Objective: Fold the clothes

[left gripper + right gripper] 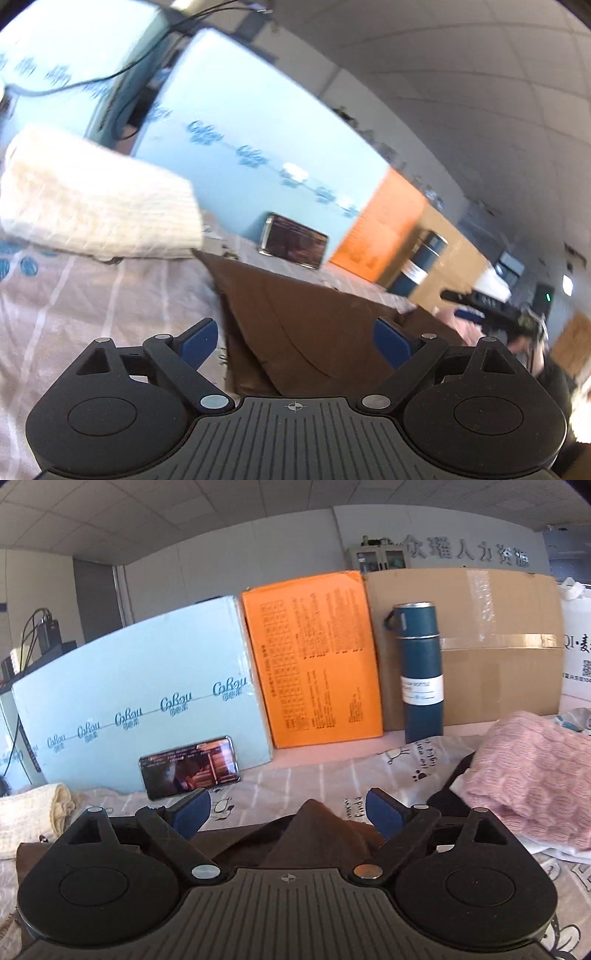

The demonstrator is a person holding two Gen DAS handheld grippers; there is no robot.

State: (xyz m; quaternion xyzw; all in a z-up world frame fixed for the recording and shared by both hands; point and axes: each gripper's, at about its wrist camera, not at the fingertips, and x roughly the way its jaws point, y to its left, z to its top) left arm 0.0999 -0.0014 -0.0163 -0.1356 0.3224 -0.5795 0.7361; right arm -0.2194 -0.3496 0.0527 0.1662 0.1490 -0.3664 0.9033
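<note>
Between the spread blue pads of both claws lies the dark brown fabric garment (295, 325), flat on a pinkish striped cloth-covered bench (92, 295). Left claw (295, 341) jaws apart, nothing gripped, hovering over the garment, which shows a long diagonal fold edge running toward a point at its far end. Left view tilted and blurred. Right claw (288, 812) also jaws apart, empty; a peaked bump of the brown garment (314, 830) rises between its pads, whether it touches them cannot be told. Cream knitted folded cloth (96, 199) sits at the garment's far left, touching or just beside its corner; same cream knit (33, 812) at left edge of right view. Pink knitted sweater (532, 771) is piled right of the garment on a black item and some white cloth. White printed plastic bag with cartoon paw marks (417, 760) lies on the bench beyond the right claw. Black smartphone with lit screen (190, 766) leans on its long side against a pale blue cardboard box with repeated logo (140, 686); phone (293, 245) also in left view. Orange printed flat box (314, 657) stands right of the blue box, then a brown taped cardboard carton (498, 646) behind. Dark teal steel flask with white label (421, 672) stands upright in front of the carton. White bag with printed text (576, 646) at far right edge.
</note>
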